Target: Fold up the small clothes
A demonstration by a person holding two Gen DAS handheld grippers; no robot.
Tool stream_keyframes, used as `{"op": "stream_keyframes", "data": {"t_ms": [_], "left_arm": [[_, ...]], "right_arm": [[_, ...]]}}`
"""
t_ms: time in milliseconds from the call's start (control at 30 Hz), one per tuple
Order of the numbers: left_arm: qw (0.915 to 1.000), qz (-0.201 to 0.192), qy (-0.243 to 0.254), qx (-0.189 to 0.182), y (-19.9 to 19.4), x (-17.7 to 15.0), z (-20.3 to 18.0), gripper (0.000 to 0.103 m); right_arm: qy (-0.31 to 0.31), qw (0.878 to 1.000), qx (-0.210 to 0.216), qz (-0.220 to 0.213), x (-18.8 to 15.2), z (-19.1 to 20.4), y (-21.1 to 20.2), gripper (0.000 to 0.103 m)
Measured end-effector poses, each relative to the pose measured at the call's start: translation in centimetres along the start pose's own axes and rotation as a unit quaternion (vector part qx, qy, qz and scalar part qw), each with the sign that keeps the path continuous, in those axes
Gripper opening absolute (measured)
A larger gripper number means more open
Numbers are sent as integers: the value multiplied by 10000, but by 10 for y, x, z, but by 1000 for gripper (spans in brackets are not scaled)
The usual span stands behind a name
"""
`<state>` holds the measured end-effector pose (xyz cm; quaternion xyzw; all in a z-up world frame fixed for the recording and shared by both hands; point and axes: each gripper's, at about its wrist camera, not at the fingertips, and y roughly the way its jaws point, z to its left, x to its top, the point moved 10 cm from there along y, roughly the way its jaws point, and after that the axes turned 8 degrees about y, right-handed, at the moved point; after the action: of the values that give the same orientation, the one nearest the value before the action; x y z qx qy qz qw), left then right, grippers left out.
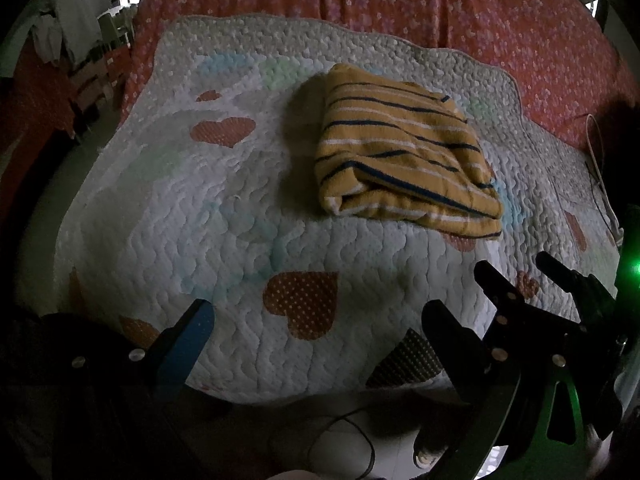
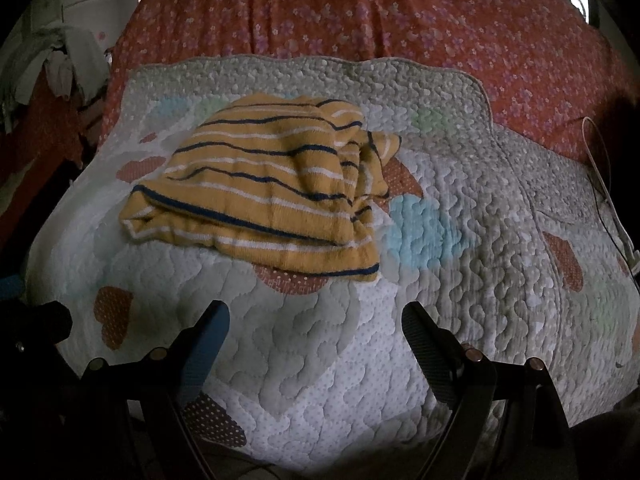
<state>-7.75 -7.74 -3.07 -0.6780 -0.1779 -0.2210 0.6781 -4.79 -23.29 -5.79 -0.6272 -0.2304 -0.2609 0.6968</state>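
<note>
Lower frame: left gripper (image 1: 316, 320) and right gripper (image 2: 316, 316) both hold fingers apart, empty. Mid-frame: folded striped garment (image 2: 264, 192) on the quilted mat (image 2: 460, 320). Risk: snagging its loose right-hand layers undoes the fold.

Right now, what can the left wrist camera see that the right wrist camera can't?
Only the left wrist view shows the right claw off to the side, open, with a green light beside it.

Only the right wrist view shows the rumpled sleeve end of the striped yellow top.

Both show that folded top lying on the quilted heart mat over the red flowery sheet, and both claws open and holding nothing, including the left claw.
</note>
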Motion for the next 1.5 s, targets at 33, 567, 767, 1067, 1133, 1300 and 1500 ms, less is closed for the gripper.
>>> {"op": "stream_keyframes", "data": {"t_ms": [33,567,767,1067,1133,1300,1500], "left_arm": [[10000,10,-11,-8,1,-1,0,103],[9996,160,-148,-168,9,-9,1,103],[9995,221,-188,-150,15,-12,5,103],[9991,358,-191,78,36,-23,20,103],[9988,444,-175,145,45,-28,24,103],[9978,628,-132,138,61,-38,28,103],[9957,918,-56,92,78,-51,27,103]], "right_arm": [[0,10000,-2,6,0,0,0,91],[-74,9999,-60,102,-4,2,6,91],[-113,9998,-84,145,-6,4,9,91],[655,9970,372,174,24,-19,11,89],[847,9947,560,176,38,-25,13,81],[1193,9890,770,409,66,-31,37,77],[1556,9743,1287,996,53,-23,70,13]]}}
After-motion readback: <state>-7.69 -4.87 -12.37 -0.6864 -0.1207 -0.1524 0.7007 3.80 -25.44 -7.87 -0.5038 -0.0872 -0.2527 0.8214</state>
